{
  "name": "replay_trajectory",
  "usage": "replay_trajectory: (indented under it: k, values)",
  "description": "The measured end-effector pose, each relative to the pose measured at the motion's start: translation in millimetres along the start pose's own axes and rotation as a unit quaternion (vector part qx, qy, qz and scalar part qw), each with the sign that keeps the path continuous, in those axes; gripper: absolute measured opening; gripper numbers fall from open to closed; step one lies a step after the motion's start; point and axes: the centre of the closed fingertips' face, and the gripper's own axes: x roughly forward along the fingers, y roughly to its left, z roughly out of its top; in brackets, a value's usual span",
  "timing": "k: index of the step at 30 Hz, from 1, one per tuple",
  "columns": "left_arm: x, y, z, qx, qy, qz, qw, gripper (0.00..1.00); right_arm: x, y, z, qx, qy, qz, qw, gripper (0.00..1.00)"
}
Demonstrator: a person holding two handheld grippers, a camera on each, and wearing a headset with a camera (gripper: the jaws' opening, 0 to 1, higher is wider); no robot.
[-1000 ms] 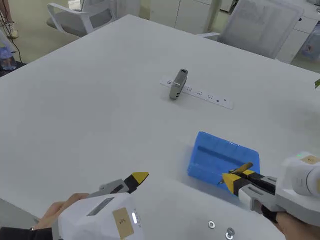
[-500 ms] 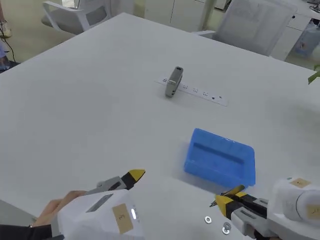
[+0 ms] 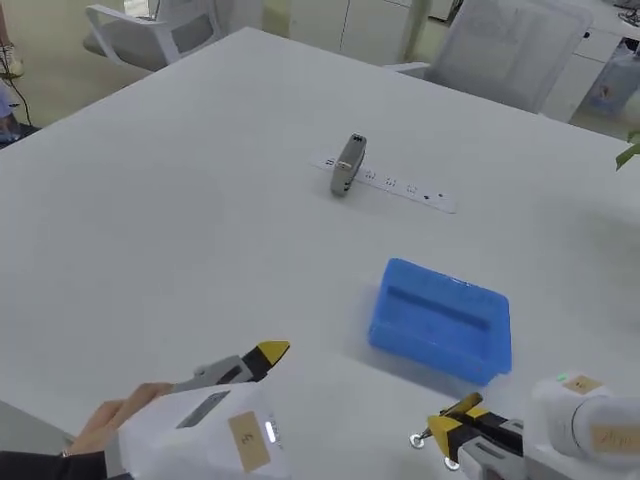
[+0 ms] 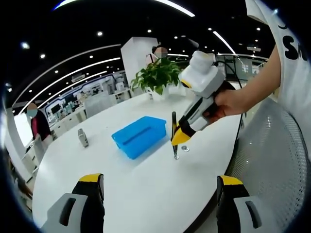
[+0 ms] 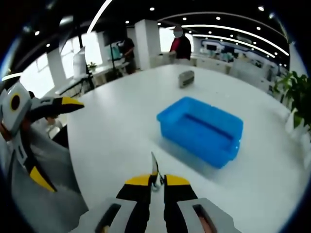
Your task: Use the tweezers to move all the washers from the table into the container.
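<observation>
A blue container (image 3: 440, 318) stands open on the white table (image 3: 200, 220); it appears again in the left gripper view (image 4: 140, 133) and the right gripper view (image 5: 201, 127). My right gripper (image 3: 455, 420) (image 5: 151, 180) is shut on the tweezers (image 5: 153, 167). The tweezers' tip rests at a washer (image 3: 417, 440) near the table's front edge. A second washer (image 4: 185, 148) lies just beside it. In the left gripper view the right gripper (image 4: 184, 133) points the tweezers (image 4: 174, 136) down at the table. My left gripper (image 3: 272, 352) (image 4: 159, 178) hovers open at the front left, holding nothing.
A white power strip (image 3: 395, 185) with a grey adapter (image 3: 347, 165) lies mid-table behind the container. Office chairs (image 3: 170, 35) stand at the far edge. A potted plant (image 4: 155, 75) is beyond the table, and people stand far off.
My right gripper with the tweezers has drawn back from above the container toward the front edge and lowered onto the washers. The left gripper has stayed put.
</observation>
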Motion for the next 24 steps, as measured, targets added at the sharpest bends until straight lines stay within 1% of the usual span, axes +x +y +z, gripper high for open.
replay_trajectory:
  k: [4, 8, 10, 11, 15, 19, 21, 22, 24]
  values:
    - [0.1, -0.4, -1.1, 0.000, 0.003, -0.001, 1.0000, 0.99, 1.2, 1.4, 0.5, 0.000, -0.005, -0.002, 1.0000, 0.05]
    - [0.2, -0.2, -1.8, 0.001, 0.003, -0.001, 1.0000, 0.99, 2.4, 2.8, 0.6, -0.012, -0.008, -0.003, 0.9999, 0.05]
    - [0.1, -0.3, -2.0, 0.002, 0.004, -0.001, 1.0000, 0.99, 2.1, 4.2, 0.9, -0.009, -0.011, -0.005, 0.9999, 0.04]
    - [0.1, -0.4, -2.0, 0.003, 0.004, -0.001, 1.0000, 0.99, 2.2, 3.7, 0.6, -0.001, -0.014, -0.007, 0.9999, 0.04]
    - [0.0, -0.1, -2.1, 0.006, 0.005, 0.001, 1.0000, 0.99, 1.7, 2.1, -0.2, 0.005, -0.019, -0.013, 0.9997, 0.03]
    - [-0.2, 0.0, -2.2, 0.011, 0.005, 0.003, 0.9999, 0.97, 1.9, 4.5, 1.0, -0.003, -0.017, -0.019, 0.9997, 0.03]
    - [-0.3, 0.3, -2.1, 0.012, 0.005, 0.004, 0.9999, 0.97, 2.1, 3.3, 1.9, 0.004, -0.013, -0.022, 0.9997, 0.03]
    - [-0.5, 0.9, -1.8, 0.013, 0.005, 0.006, 0.9999, 0.97, 2.4, 2.6, 2.4, 0.024, -0.013, -0.025, 0.9993, 0.03]
    - [-0.7, 1.5, -1.7, 0.014, 0.004, 0.007, 0.9999, 0.97, 2.8, 1.1, 3.8, 0.026, -0.010, -0.025, 0.9993, 0.04]
